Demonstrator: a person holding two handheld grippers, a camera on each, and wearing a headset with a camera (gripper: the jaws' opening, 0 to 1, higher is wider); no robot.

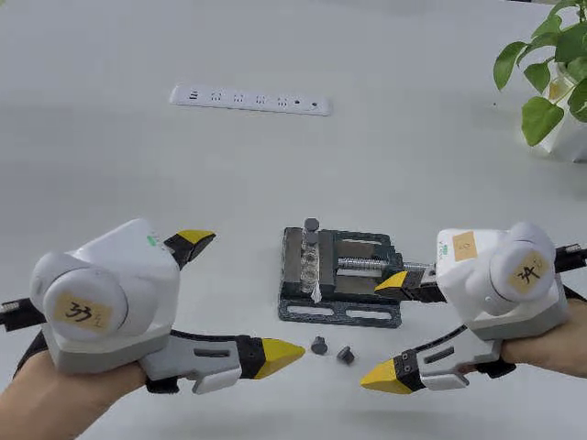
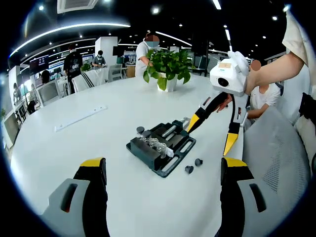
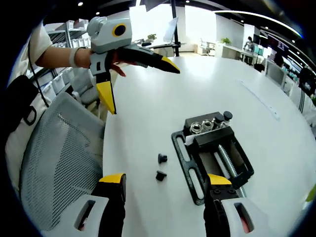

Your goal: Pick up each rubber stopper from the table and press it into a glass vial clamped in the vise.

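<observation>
Over the tabletop (image 1: 119, 165), left gripper (image 1: 252, 293) released, jaws spread wide, nothing between them. Likewise the right gripper (image 1: 376, 330): splayed apart and empty. Between the lower tips of the two grippers, two loose rubber stoppers (image 1: 318, 345) side by side on the tabletop. Just beyond those, midway between both grippers, the vise (image 1: 358, 275) clamping a row of glass vials (image 1: 310, 268), with a dark stopper (image 1: 312, 224) at the row's far end.

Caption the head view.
Open left gripper and open right gripper flank a vise of glass vials; two rubber stoppers lie loose.
</observation>
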